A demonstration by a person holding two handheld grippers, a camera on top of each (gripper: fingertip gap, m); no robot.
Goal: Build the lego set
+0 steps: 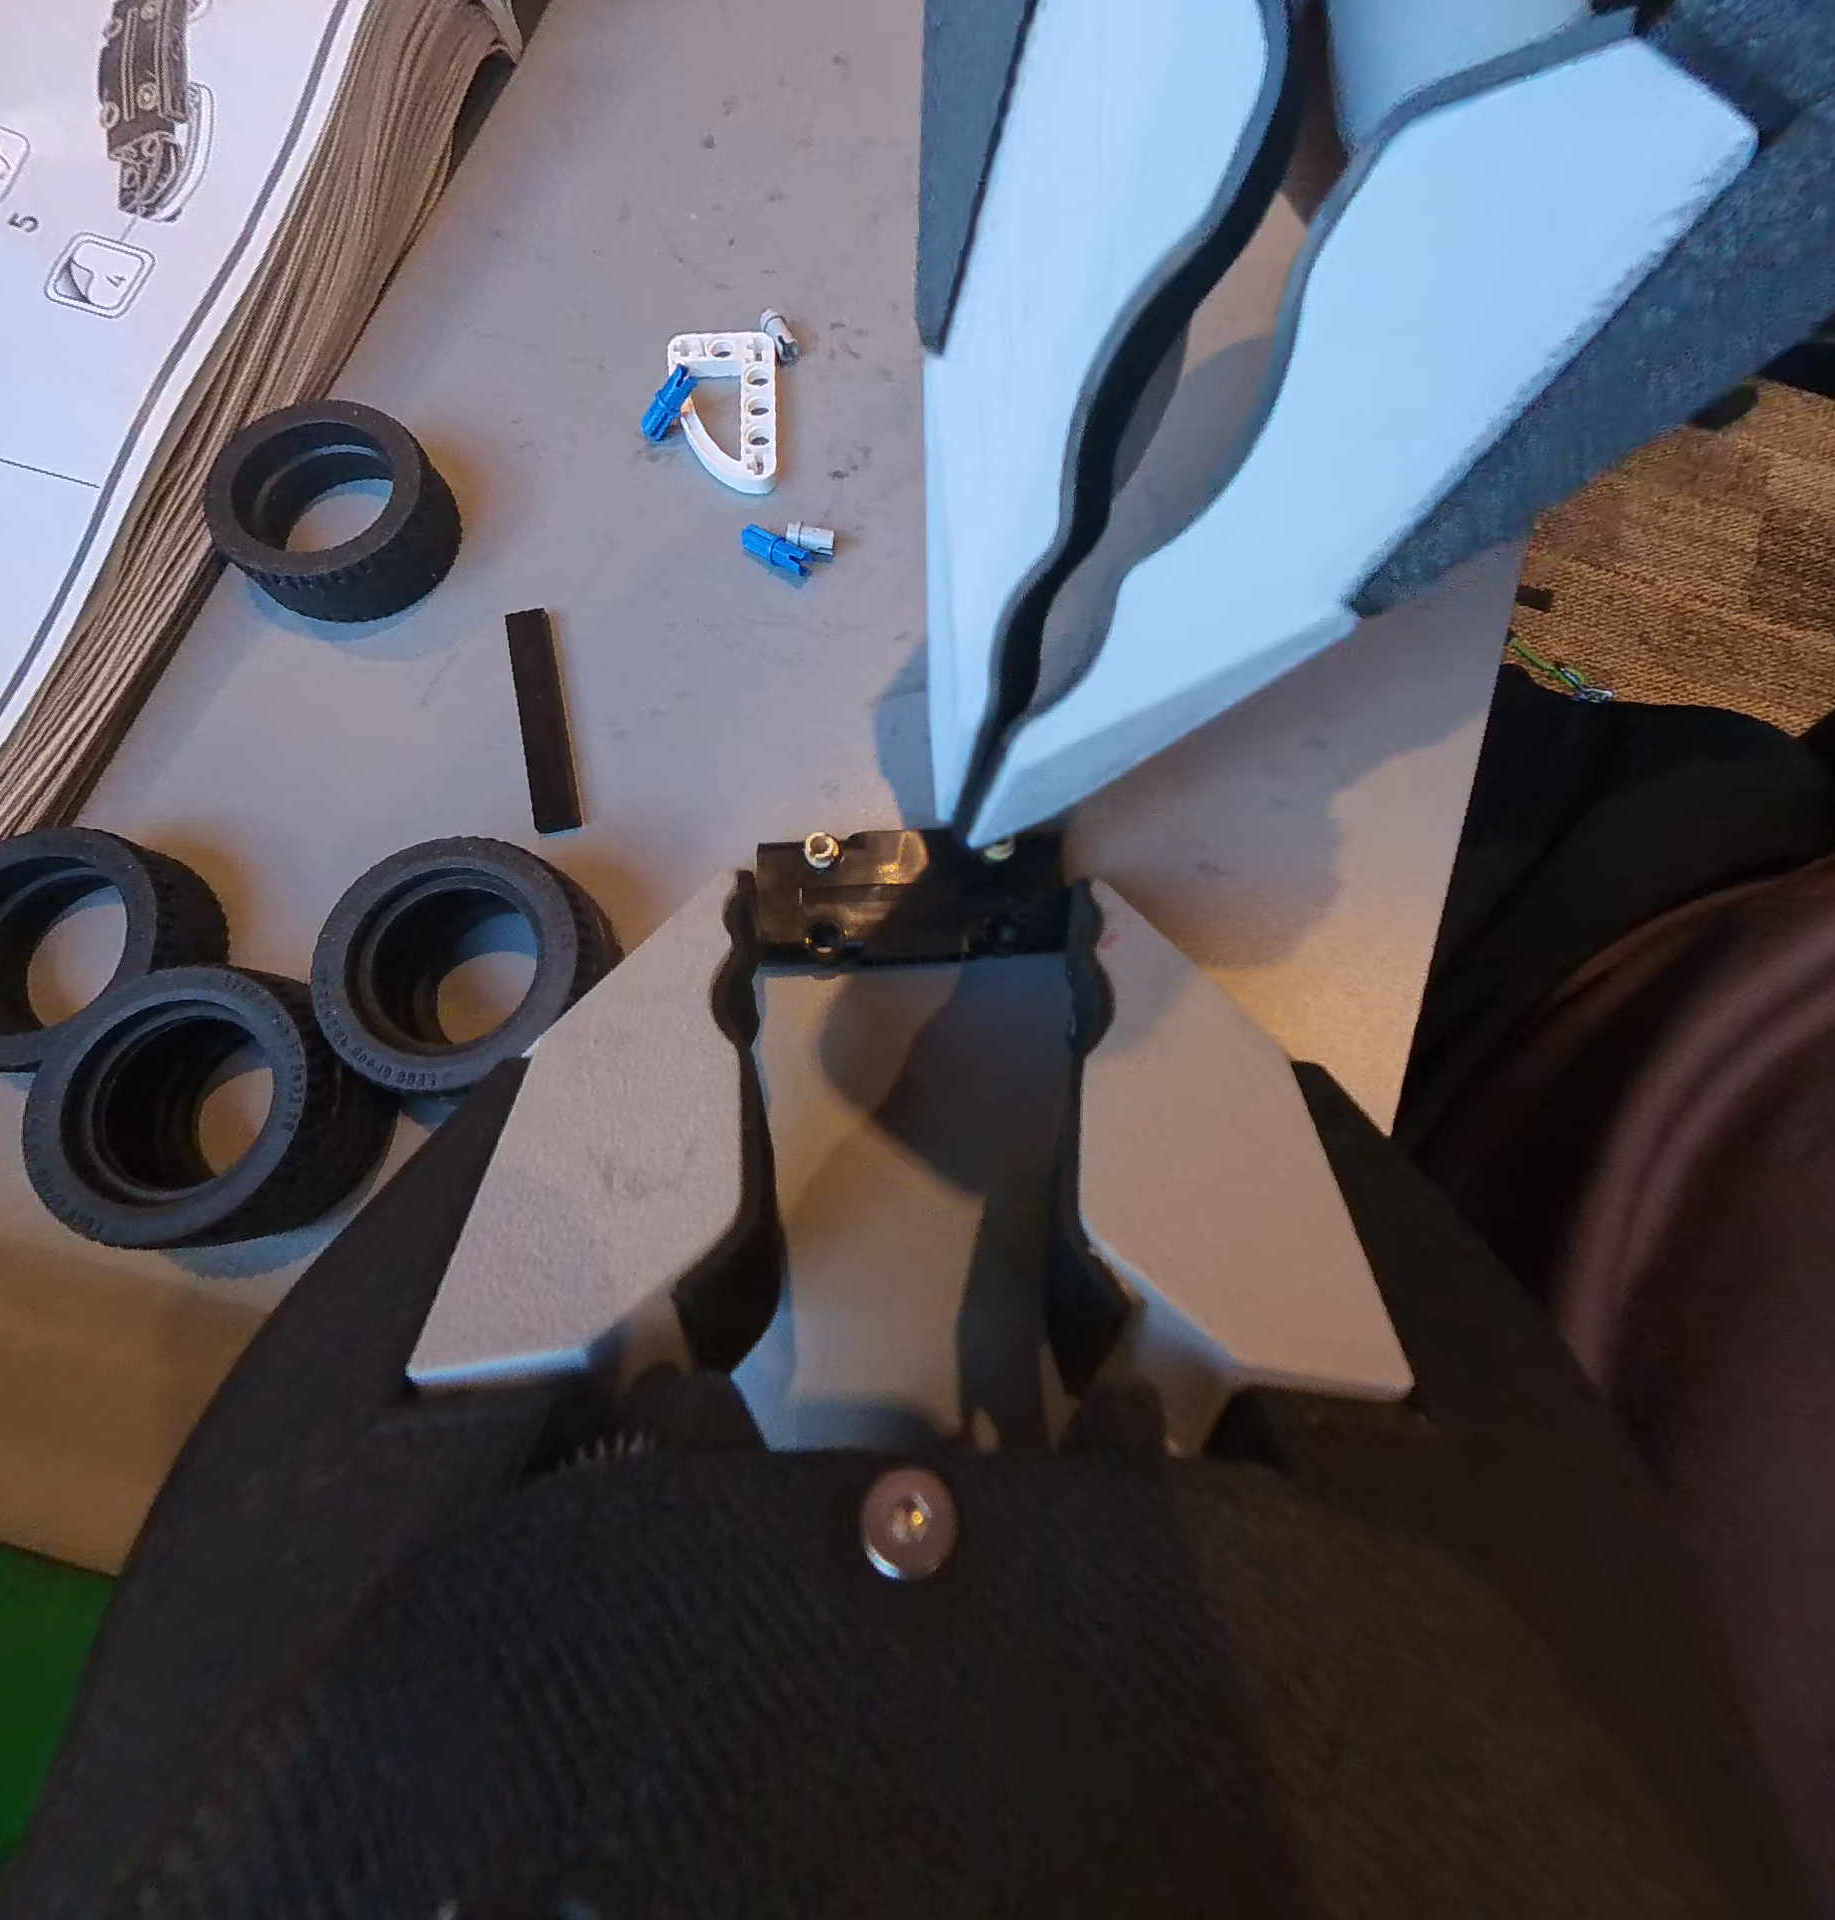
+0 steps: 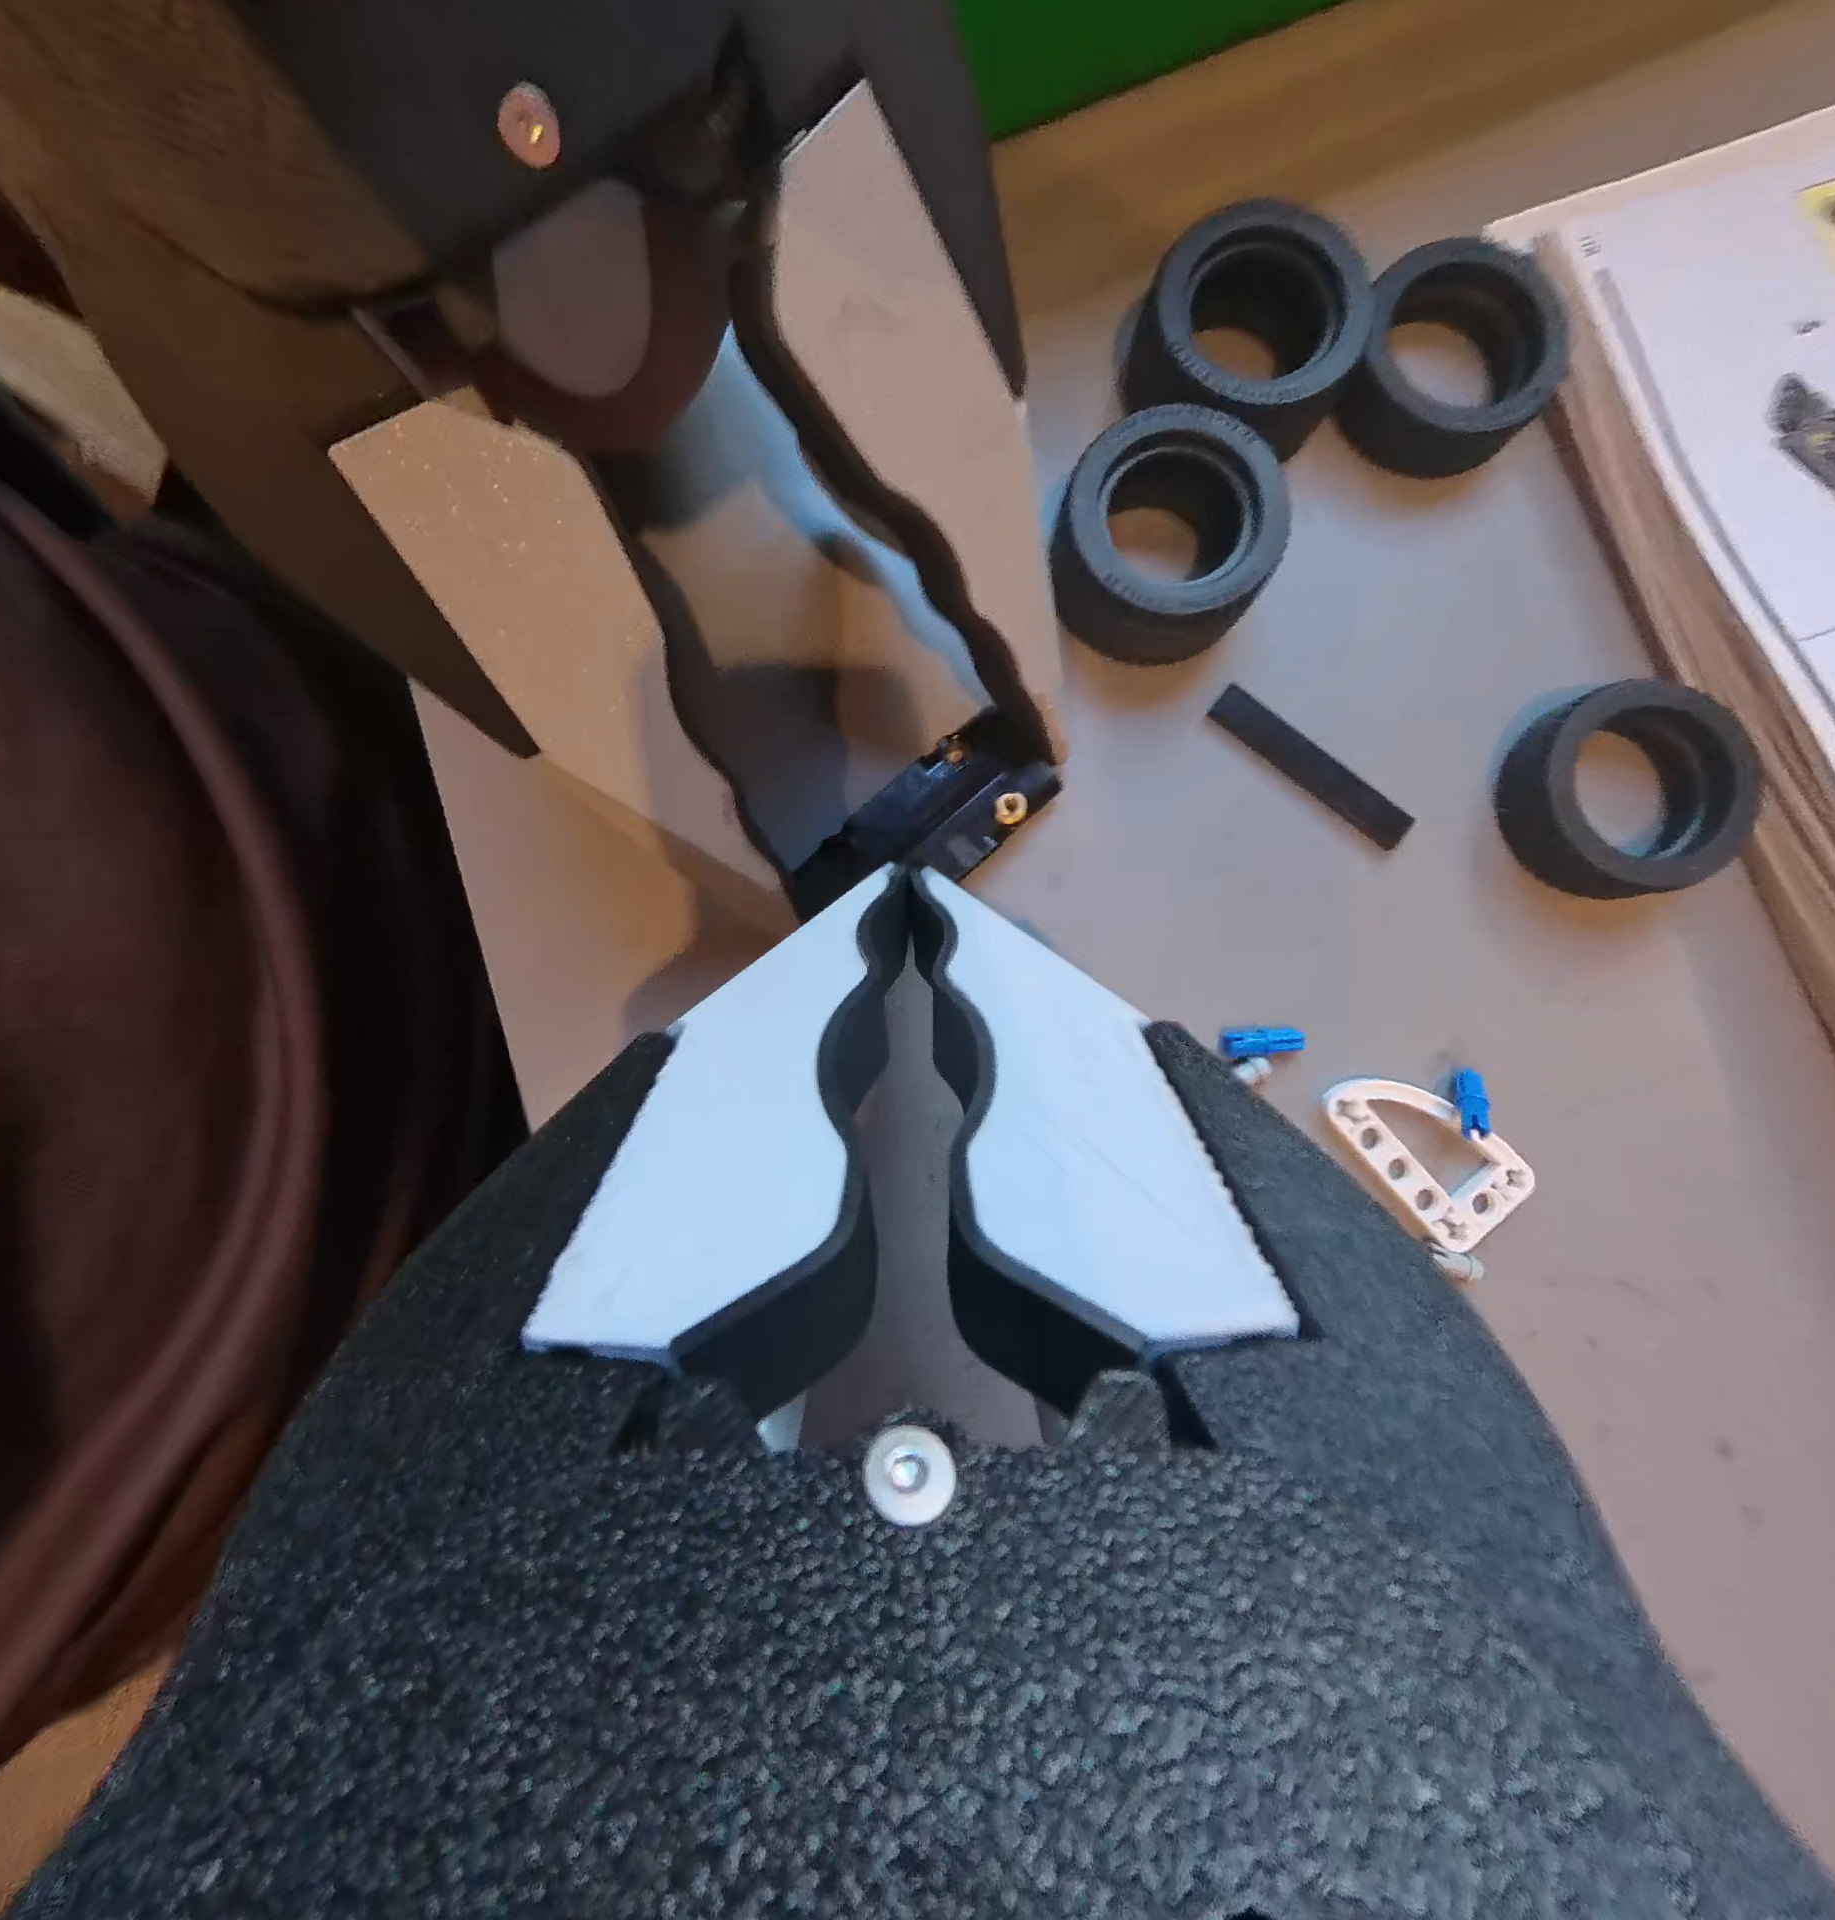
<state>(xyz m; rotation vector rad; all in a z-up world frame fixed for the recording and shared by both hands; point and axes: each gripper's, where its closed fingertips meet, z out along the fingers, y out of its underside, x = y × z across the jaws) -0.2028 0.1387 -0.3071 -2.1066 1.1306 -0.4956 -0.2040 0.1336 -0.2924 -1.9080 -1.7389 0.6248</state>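
Left wrist view: the left gripper (image 1: 908,914) is seen clamped across a small black assembly (image 1: 871,904), held just above the bench (image 1: 684,644). Two tan pins (image 1: 821,850) are seated in its top face. The right gripper (image 1: 970,826) is pressed tip-down on the assembly beside the second pin, with its jaws drawn together; whether anything is pinched between them cannot be told.

Right wrist view: the same contact is confirmed, right gripper (image 2: 908,873) tips touching the assembly's (image 2: 944,810) edge.

Progress is judged early. Only this small sub-assembly is built. Left loose on the bench: four black tyres (image 1: 331,509), a black flat tile (image 1: 545,719), a white curved beam (image 1: 731,405), blue pins (image 1: 773,545) and grey pins (image 1: 811,538). The instruction booklet (image 1: 82,260) lies open at the bench's far side.
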